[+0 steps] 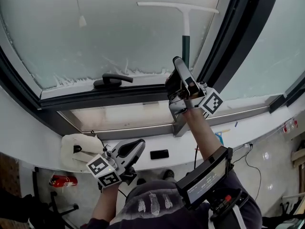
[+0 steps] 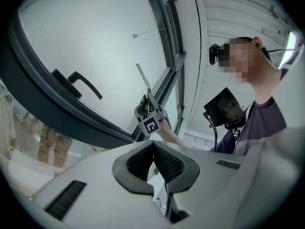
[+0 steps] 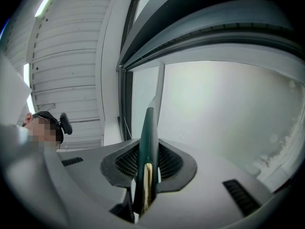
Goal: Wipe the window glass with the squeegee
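1. Your right claw (image 3: pixel 147 152) is clamped on the squeegee (image 1: pixel 185 42) by its dark green handle. The white blade lies across the window glass (image 1: pixel 109 27), up and to the right of the window handle (image 1: pixel 112 80).
2. The blade's right end sits close to the dark window frame (image 1: pixel 228 42), so you have little room on that side. To the left, above the window handle, the pane is wide and free.
3. A ragged white line of residue (image 1: pixel 71 80) runs along the pane's bottom edge, on both sides of the window handle.
4. Your left claw (image 2: pixel 153 149) is closed with nothing between its pads. It is held low, below the window handle and off the glass, just beside a white container (image 1: pixel 76 149).
5. Only the head view shows you the whole blade and the residue. Only the left gripper view shows your right claw side-on near the frame. Only the right gripper view shows the green handle pinched between the pads, and the slatted ceiling (image 3: pixel 71 56).
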`<state>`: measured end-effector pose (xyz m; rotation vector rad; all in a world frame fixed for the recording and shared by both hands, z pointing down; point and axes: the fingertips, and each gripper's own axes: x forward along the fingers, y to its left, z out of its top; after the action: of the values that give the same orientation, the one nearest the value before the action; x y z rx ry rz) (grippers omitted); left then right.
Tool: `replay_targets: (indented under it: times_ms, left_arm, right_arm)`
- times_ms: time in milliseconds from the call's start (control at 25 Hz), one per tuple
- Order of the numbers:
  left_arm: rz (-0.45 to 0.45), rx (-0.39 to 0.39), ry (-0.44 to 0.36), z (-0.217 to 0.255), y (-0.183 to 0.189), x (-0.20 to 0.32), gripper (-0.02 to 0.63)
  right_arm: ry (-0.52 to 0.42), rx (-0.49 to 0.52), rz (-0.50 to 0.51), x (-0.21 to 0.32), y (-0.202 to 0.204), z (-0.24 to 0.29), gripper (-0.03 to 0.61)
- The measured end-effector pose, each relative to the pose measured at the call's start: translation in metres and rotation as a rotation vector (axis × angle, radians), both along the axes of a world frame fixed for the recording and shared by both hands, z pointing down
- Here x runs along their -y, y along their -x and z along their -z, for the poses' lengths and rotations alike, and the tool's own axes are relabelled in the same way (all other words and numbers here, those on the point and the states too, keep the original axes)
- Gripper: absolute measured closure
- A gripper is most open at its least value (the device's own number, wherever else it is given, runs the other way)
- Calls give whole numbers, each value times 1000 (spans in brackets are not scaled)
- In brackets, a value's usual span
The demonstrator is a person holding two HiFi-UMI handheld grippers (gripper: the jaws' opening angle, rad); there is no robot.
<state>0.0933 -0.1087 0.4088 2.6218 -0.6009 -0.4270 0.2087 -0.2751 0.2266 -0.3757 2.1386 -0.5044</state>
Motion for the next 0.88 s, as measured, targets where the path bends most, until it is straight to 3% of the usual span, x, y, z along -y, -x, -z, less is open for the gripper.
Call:
replay_targets:
  times_ms: [200, 880]
  left_arm:
    - [22, 42, 15, -10, 11, -3, 606]
    - [7, 29, 47, -19, 34, -18, 606]
  right_arm:
    - [23, 25, 5, -3, 0, -9, 508]
    - [126, 84, 7, -12, 3, -54, 511]
